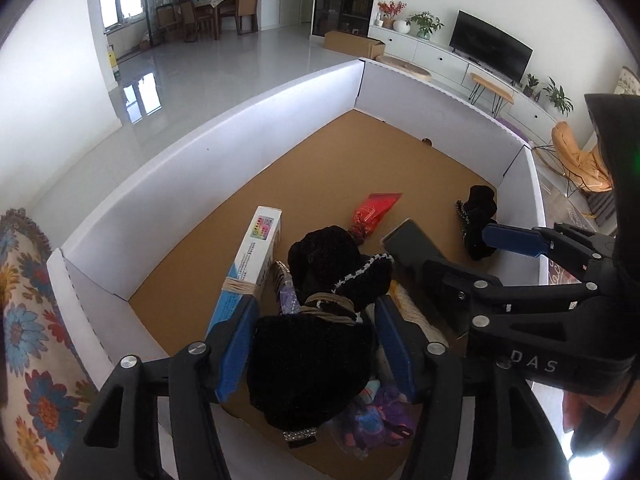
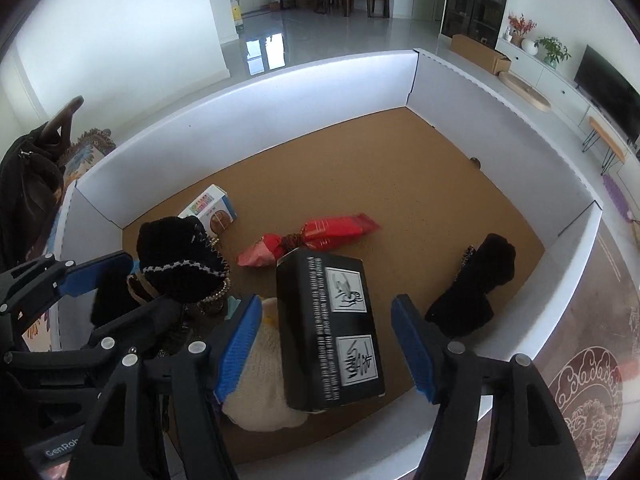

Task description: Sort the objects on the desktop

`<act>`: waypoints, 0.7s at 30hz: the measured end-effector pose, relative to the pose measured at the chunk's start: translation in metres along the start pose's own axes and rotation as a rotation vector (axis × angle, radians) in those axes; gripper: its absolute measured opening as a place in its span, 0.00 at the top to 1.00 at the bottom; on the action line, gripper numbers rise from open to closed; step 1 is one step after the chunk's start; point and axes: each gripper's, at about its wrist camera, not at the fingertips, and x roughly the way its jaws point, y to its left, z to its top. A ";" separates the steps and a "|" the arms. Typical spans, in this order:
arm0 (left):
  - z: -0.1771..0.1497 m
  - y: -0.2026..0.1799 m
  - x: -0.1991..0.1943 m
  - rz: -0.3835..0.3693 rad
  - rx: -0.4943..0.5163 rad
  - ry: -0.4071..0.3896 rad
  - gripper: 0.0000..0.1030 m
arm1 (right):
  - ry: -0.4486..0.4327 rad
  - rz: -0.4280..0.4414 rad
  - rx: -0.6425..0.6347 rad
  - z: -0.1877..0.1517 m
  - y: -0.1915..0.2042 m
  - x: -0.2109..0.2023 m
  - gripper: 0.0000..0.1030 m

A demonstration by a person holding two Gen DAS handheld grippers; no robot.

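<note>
In the left wrist view a black fuzzy bundle [image 1: 312, 344] tied with twine stands between the blue pads of my left gripper [image 1: 316, 348]. The pads sit close beside it without squeezing, so the gripper is open. In the right wrist view a black box with white labels [image 2: 332, 332] lies on a cream knitted item [image 2: 264, 384] between the fingers of my right gripper [image 2: 326, 348]. There are gaps on both sides, so the gripper is open. Both grippers hover over the near end of a white-walled tray [image 2: 320, 80] with a brown floor.
Also in the tray are a white and blue box tied with twine [image 1: 256, 256], a red packet tied at its middle [image 2: 332, 232] and a second black fuzzy piece [image 2: 476, 280] by the right wall. Purple items [image 1: 380, 416] lie at the near edge. A floral cloth [image 1: 28, 340] lies to the left.
</note>
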 end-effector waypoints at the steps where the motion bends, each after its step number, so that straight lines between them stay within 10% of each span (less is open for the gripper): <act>1: -0.001 0.002 -0.005 0.011 0.000 -0.030 0.28 | -0.013 0.003 0.011 -0.001 -0.004 -0.006 0.20; 5: 0.005 -0.001 -0.032 0.088 -0.014 -0.142 0.00 | -0.073 -0.053 0.025 -0.002 -0.023 -0.041 0.06; 13: -0.006 -0.015 -0.075 0.141 -0.107 -0.195 0.00 | -0.101 -0.126 0.047 -0.008 -0.042 -0.103 0.00; 21: -0.014 -0.017 -0.088 0.190 -0.109 -0.186 0.00 | -0.068 0.027 0.076 -0.020 -0.044 -0.104 0.00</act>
